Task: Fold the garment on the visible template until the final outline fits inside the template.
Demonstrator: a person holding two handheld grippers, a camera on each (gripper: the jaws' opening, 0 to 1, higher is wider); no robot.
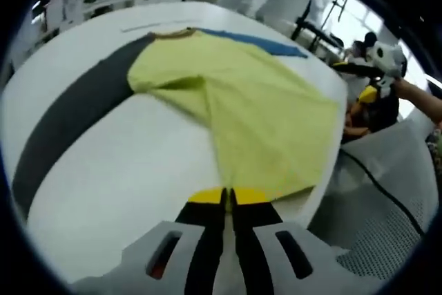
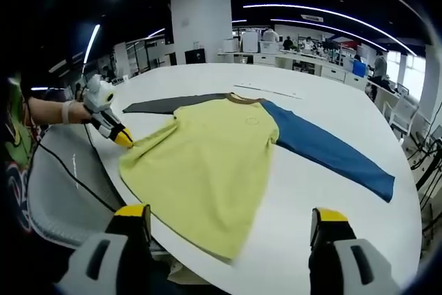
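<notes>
The big white table [image 2: 324, 101] carries the garment [image 2: 207, 157], a yellow shirt with one blue sleeve [image 2: 324, 146] and one dark grey sleeve [image 2: 155, 105], lying flat near the table's edge with its hem hanging slightly over it. The left gripper [image 1: 228, 197] is clenched on the yellow hem; in the right gripper view it shows at the shirt's side [image 2: 124, 138]. The right gripper [image 2: 231, 222] is released, its jaws wide apart above the hem. No readable writing or brand shows on the shirt.
</notes>
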